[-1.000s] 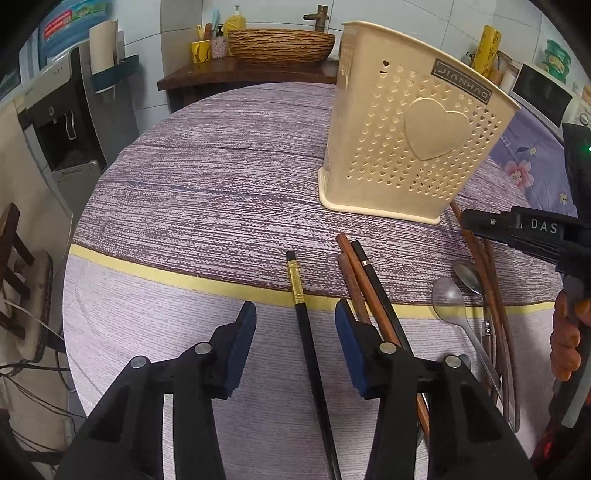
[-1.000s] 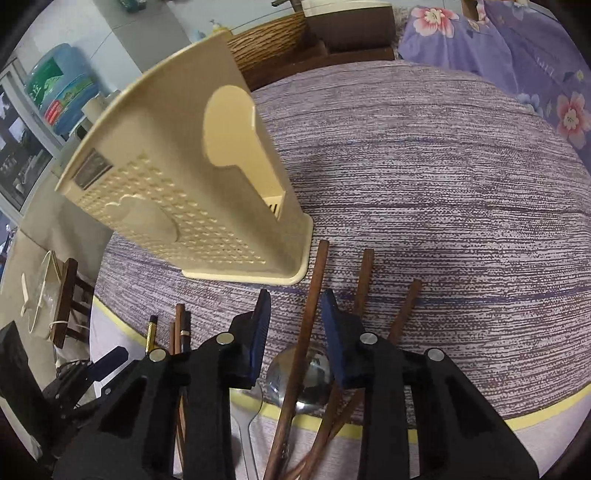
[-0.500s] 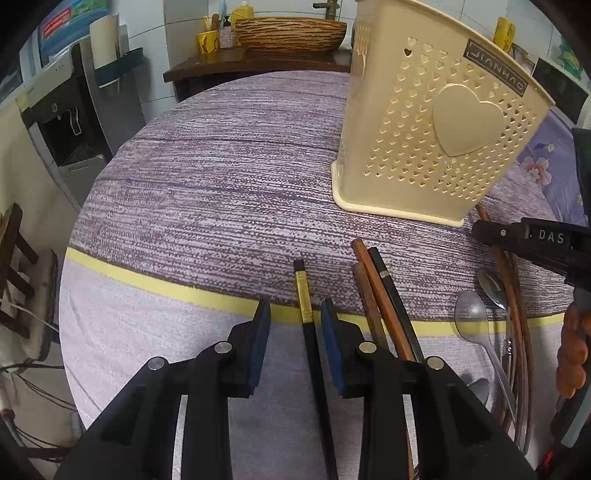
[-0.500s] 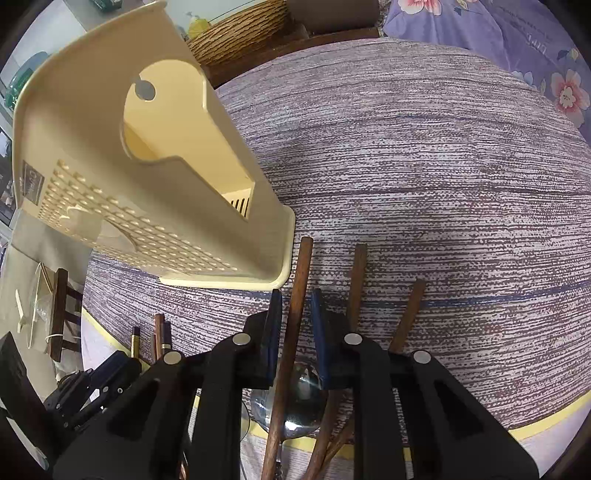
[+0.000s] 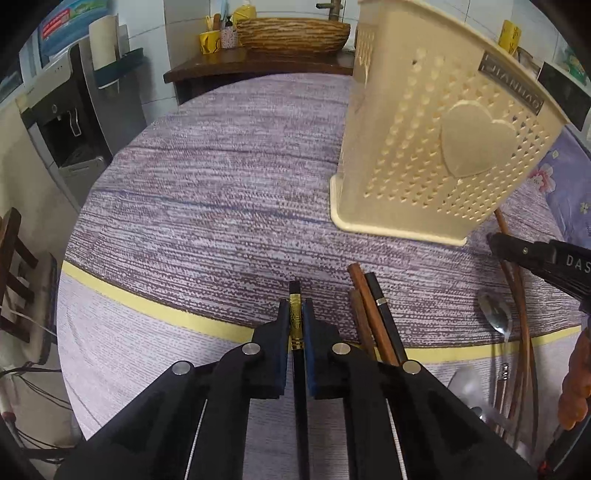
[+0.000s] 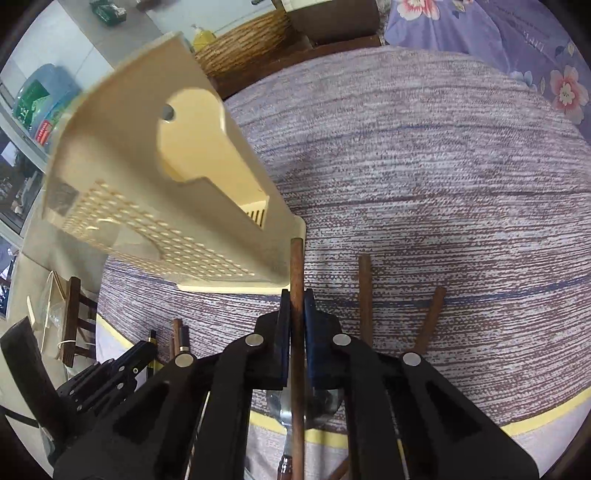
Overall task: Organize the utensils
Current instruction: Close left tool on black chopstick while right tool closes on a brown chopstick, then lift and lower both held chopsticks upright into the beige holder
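My left gripper [image 5: 295, 306] is shut on a black chopstick with a gold band [image 5: 295, 295], which points away along the table. My right gripper [image 6: 295, 295] is shut on a brown wooden chopstick [image 6: 296, 266] whose tip reaches the base of the cream perforated utensil holder [image 6: 155, 221]. The holder [image 5: 436, 140] stands upright at the right in the left wrist view. Loose brown and black chopsticks [image 5: 373, 314] lie right of my left gripper. Two more brown chopsticks [image 6: 365, 295] lie right of my right gripper. A metal spoon [image 5: 496, 314] lies near the right gripper [image 5: 535, 254].
The round table [image 5: 221, 206] has a purple striped cloth with a yellow band near its front edge. A wooden chair [image 5: 18, 273] stands at the left, a wicker basket [image 5: 291, 31] on a dark sideboard behind. A floral bedspread [image 6: 517, 44] lies beyond the table.
Both grippers have closed from open: the left onto the black chopstick, the right onto the brown chopstick. Both have moved forward, closer to the holder.
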`<state>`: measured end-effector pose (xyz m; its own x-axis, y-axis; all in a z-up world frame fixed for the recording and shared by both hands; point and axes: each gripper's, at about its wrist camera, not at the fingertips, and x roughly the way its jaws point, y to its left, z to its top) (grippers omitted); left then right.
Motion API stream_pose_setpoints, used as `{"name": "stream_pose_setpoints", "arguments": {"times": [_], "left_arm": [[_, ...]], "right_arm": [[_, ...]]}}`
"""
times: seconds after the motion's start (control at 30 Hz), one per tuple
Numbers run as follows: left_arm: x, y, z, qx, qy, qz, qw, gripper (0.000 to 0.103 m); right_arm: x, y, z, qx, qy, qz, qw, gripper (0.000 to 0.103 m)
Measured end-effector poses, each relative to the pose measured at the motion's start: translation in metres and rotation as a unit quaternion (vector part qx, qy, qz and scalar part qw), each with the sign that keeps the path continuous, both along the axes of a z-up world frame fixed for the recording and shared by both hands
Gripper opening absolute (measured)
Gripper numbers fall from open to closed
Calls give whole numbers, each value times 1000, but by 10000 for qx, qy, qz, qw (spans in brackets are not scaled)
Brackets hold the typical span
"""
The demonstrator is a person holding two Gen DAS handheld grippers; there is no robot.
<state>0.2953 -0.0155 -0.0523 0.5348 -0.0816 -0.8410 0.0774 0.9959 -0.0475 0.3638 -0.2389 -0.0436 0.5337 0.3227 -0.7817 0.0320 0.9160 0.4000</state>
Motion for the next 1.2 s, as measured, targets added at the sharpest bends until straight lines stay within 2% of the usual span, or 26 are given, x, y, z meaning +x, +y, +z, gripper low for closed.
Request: {"name": "stream_pose_setpoints", "arguments": {"times": [0.1,0.27,0.57,0.73,1.03,1.2], "left_arm": [[-6,4,18,-159,-213,-16,9996,8],[-22,15,67,-468,-732,-77,9962,8],[-53,31,144,-685,-1604,-175,9845,8],[-52,30,161,-634,-1823,-219,9810,8],[-50,29,165,-763,-1870,-259,9790,8],[-54,36,188,-769,-2117,-219,9741,8]], "right_arm": [[-13,-6,15,201,-190,93,9996,8],[-41,-20,54,209,-716,272,9968,8],[-92,-31,135,-110,-1705,539,9838,8],[-108,-32,162,-457,-2114,575,9746,8],[-108,-34,170,-618,-2186,565,9722,8],[-102,-42,181,-792,-2309,451,9687,7]]}}
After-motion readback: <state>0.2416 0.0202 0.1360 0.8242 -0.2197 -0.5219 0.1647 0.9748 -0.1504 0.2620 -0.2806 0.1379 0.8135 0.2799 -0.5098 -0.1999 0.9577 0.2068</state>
